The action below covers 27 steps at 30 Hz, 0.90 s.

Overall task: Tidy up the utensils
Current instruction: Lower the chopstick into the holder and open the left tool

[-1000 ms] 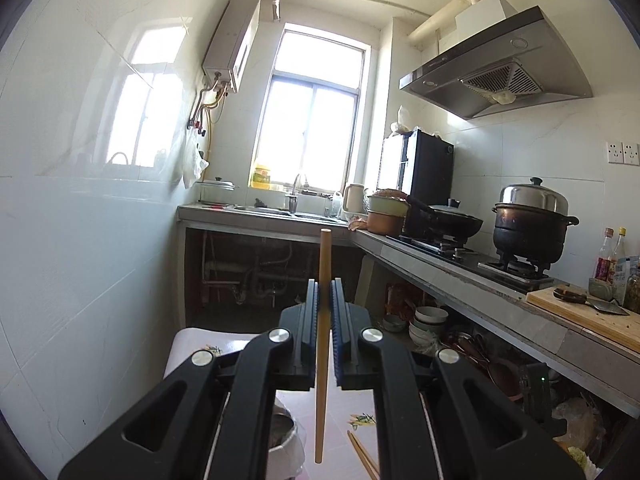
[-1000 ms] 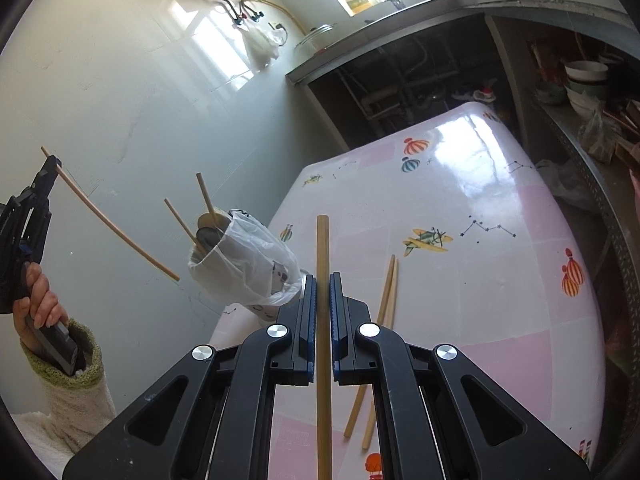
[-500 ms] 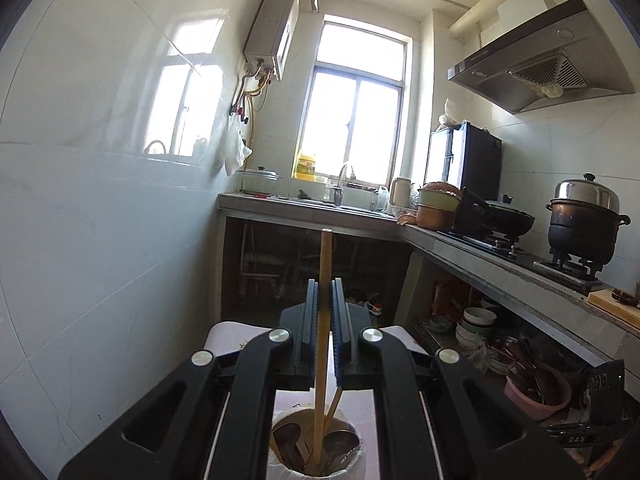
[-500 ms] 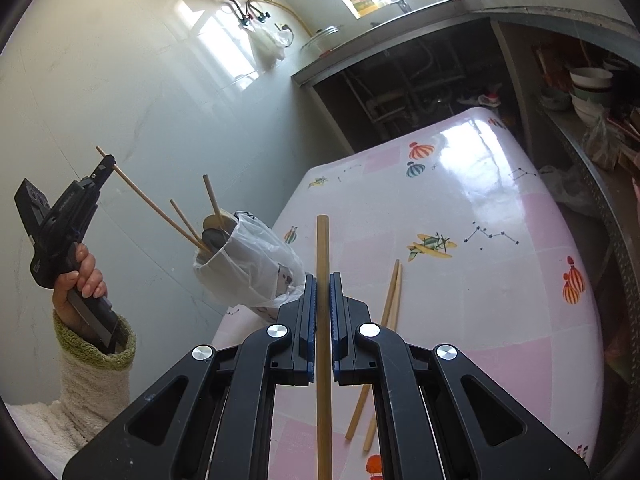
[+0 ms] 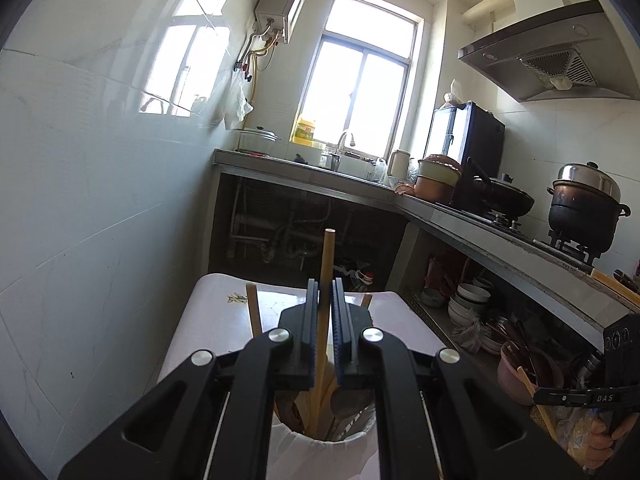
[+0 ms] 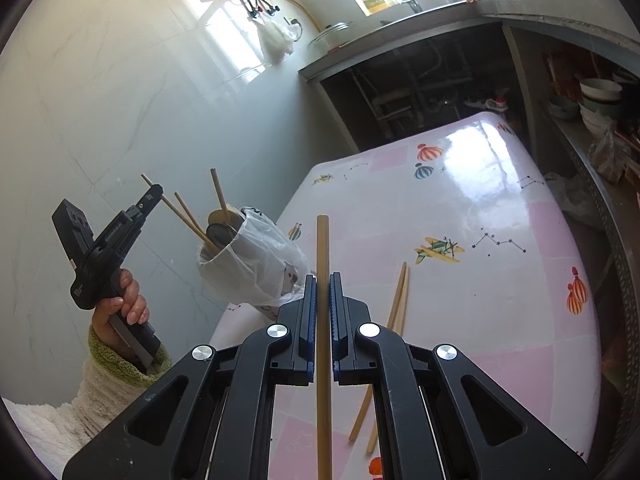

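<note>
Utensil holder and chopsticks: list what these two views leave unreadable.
- Utensil holder, left wrist view: the left gripper covers most of its mouth; its contents cannot be counted.
- Right gripper, right wrist view: its chopstick runs off the bottom edge.
- Two loose chopsticks: near ends hidden behind that gripper.

My left gripper (image 5: 325,312), black with blue-edged jaws, is clamped on a long pale wooden chopstick (image 5: 326,264) whose lower end dips into the round utensil holder lined with white plastic (image 5: 324,438) just below me. That holder also has dark spoons and two more wooden chopsticks, one sticking up at my left (image 5: 253,308); it stands on the pink-and-white patterned surface (image 5: 212,320). At the lower right edge, my other hand (image 5: 610,434) grips a black gripper handle beside a slanted chopstick (image 5: 536,402).
</note>
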Motion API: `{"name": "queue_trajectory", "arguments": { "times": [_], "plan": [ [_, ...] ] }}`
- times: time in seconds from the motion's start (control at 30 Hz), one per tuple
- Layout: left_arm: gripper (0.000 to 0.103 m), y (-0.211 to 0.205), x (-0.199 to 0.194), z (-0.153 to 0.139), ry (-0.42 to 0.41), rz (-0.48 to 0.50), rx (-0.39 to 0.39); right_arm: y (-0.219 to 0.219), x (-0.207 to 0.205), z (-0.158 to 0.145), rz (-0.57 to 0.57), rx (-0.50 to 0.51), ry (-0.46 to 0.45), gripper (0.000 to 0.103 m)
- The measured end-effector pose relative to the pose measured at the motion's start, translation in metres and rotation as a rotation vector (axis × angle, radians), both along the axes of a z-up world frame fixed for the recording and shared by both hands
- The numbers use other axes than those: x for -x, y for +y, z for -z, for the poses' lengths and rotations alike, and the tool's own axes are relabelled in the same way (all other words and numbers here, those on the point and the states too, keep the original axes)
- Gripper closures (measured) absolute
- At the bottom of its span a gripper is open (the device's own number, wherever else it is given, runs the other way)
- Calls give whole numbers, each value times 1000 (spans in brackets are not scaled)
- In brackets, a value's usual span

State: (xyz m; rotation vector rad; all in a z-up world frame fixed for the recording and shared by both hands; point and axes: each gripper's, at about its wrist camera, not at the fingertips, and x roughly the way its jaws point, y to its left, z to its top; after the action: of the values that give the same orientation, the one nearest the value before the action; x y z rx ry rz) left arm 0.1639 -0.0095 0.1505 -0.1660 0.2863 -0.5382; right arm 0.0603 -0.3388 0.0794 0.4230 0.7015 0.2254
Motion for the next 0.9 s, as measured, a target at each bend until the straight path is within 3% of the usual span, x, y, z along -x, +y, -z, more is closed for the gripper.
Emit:
{"name": "queue_trajectory", "arguments": {
  "times": [0.37,0.53,0.67,0.9],
  "plan": [
    [97,14,13,-1,-15,12,4,19,-7,-9,-33,31,-7,99],
    [97,8,20,-8,-45,11,-79,26,-11,-7,-42,36,4,99],
    [97,-7,15,5,-17,37,-137,31,-11,-7,-45,41,4,99],
    [97,-12,8,30,26,39,-146,32,-10,-10,-40,55,2,99]
  ]
}}
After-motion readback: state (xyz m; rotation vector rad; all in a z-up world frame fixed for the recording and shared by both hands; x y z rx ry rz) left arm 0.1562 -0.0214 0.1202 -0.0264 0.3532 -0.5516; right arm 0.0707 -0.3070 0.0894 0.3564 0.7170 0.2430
